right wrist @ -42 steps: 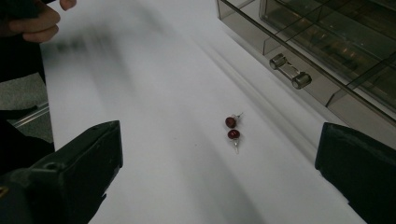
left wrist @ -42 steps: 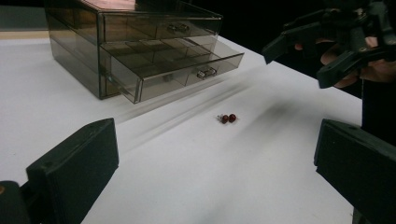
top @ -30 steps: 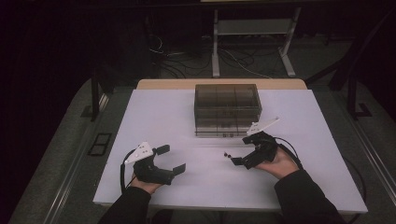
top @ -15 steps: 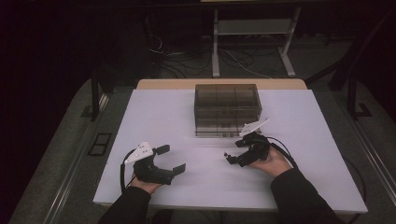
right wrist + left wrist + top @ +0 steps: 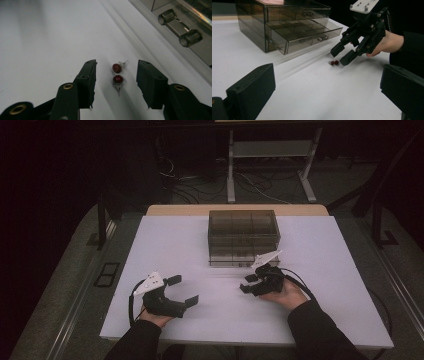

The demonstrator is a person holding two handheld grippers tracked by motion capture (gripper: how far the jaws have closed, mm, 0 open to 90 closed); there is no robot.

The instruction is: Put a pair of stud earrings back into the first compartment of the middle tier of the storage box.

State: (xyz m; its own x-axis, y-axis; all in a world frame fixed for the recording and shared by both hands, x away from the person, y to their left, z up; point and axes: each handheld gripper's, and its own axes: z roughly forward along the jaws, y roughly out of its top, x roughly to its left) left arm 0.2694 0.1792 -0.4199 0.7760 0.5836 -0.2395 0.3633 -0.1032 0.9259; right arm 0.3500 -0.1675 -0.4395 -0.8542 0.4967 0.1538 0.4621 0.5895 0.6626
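— While the right gripper (image 5: 116,75) sits low over the table (image 5: 175,245), where are the earrings (image 5: 117,73)?
— Between its fingers (image 5: 86,82), untouched, on the table just before the open drawer (image 5: 304,32). Those fingers have been closing, now half open.
— Left gripper (image 5: 172,292)?
— Fingers wide apart, holding nothing.

Two small dark-red bead earrings (image 5: 117,73), each a glossy round ball on a thin silver post with a clear backing, lie side by side and almost touching on the white surface (image 5: 37,45), posts pointing opposite ways, just in front of the smoky drawer box's open lower drawer (image 5: 307,35).
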